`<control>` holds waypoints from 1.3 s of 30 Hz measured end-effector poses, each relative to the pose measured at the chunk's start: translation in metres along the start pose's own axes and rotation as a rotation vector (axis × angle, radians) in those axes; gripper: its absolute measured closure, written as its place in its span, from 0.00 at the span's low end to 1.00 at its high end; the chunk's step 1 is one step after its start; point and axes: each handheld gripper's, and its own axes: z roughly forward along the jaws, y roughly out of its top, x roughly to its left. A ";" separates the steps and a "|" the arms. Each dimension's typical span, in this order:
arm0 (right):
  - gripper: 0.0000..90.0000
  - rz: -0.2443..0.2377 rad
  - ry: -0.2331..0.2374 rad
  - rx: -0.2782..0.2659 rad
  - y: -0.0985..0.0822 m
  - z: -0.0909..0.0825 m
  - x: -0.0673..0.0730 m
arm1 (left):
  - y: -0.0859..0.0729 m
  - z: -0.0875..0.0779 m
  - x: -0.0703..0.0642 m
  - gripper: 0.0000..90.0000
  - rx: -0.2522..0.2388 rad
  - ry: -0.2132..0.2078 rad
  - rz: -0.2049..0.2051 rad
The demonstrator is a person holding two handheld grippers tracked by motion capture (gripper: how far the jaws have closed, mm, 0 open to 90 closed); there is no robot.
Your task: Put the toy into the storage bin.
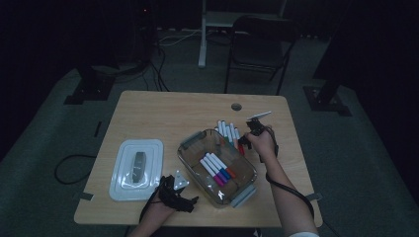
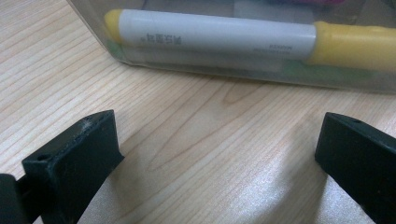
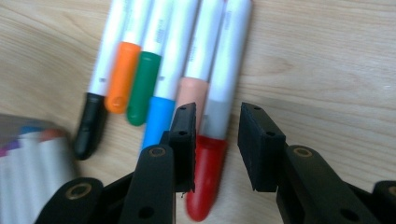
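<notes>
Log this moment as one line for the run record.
right gripper: open, jaws astride red-capped marker on table | left gripper: open, holding nothing, beside clear container | lid: off, lying left of container

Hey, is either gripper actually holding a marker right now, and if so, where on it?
Neither holds anything. The right gripper straddles the red-capped marker near its cap, jaws not closed. The left gripper is open over bare table.

A dark folding chair [image 1: 257, 44] and what may be stand feet [image 1: 91, 89] behind the table [image 1: 163, 111]
</notes>
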 end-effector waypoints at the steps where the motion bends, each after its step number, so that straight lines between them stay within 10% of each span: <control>1: 0.75 0.000 0.000 0.000 0.000 0.000 0.000 | 0.000 0.000 0.000 0.00 0.000 0.000 0.000; 15: 0.85 0.024 -0.100 -0.004 0.003 0.006 -0.006 | 0.000 0.000 0.000 0.01 0.001 0.000 0.001; 22: 0.85 0.072 -0.017 -0.044 -0.001 -0.012 -0.011 | 0.000 0.000 0.000 0.00 0.000 0.000 0.000; 39: 0.85 -0.001 0.156 -0.142 -0.024 -0.087 0.012 | 0.000 0.000 0.000 0.00 0.000 0.000 -0.001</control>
